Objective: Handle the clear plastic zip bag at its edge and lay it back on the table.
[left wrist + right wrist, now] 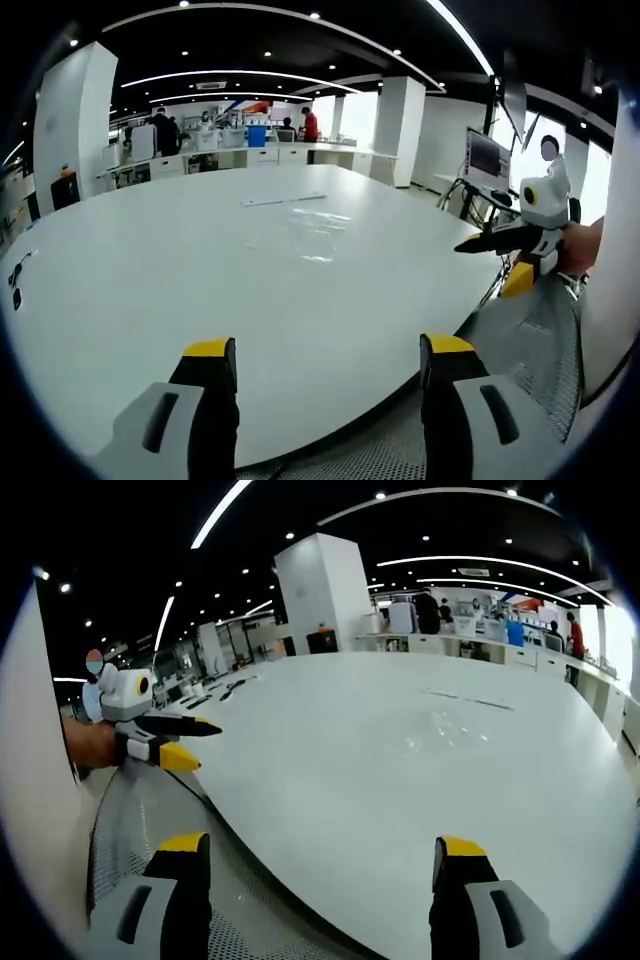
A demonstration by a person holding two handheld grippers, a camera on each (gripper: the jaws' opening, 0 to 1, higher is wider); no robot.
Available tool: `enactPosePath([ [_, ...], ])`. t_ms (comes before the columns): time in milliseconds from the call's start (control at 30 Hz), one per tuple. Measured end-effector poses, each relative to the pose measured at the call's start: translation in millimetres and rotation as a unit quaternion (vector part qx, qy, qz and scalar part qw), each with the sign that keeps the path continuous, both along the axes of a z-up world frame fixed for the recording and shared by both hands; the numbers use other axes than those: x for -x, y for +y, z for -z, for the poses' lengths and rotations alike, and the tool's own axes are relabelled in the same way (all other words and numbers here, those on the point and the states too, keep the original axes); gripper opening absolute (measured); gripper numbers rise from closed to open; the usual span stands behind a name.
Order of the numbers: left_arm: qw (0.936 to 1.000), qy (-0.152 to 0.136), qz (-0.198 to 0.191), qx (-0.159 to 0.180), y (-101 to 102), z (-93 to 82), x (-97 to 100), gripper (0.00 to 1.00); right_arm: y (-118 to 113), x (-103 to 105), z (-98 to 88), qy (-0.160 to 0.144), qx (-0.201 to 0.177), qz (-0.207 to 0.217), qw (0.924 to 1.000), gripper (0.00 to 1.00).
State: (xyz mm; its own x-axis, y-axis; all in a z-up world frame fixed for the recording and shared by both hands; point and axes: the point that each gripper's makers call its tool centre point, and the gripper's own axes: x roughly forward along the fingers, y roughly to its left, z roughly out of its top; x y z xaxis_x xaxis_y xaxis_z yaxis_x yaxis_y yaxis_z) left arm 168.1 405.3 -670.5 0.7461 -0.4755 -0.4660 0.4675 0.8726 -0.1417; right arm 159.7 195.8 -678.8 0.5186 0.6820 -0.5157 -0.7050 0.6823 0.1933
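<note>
Lying flat mid-table (150, 290), zip bag (315, 225) has clear surroundings; fingers apart.

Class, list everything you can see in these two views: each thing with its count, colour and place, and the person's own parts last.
table: one, white, oval, spanning both views
clear plastic zip bag: one, transparent, lying flat mid-table, far from both tongs
strip: one, pale, flat on the table beyond the bag
dark items: a few, black, at the table's far-left edge in the right gripper view
people: several, standing at distant counters
monitor: one, dark, right of the table
left tongs: grey, yellow tips, open
right tongs: grey, yellow tips, open
hand: one, holding the right tongs
</note>
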Motion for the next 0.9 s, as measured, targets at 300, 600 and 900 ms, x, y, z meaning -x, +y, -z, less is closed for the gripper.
enactPosePath([
  [300, 1.0000, 0.001, 0.002, -0.001, -0.5, 0.4, 1.3, 0.72, 0.0, 1.0, 0.8, 0.001, 0.002, -0.003, 1.0000, 0.92],
  [600, 1.0000, 0.002, 0.002, -0.001, -1.6, -0.3, 2.1, 0.72, 0.9, 2.4, 1.2, 0.004, 0.004, -0.005, 1.0000, 0.92],
  [900, 1.0000, 0.003, 0.002, -0.002, -2.5, -1.4, 1.7, 0.71, 0.6, 1.9, 2.0, 0.006, 0.003, -0.006, 1.0000, 0.92],
])
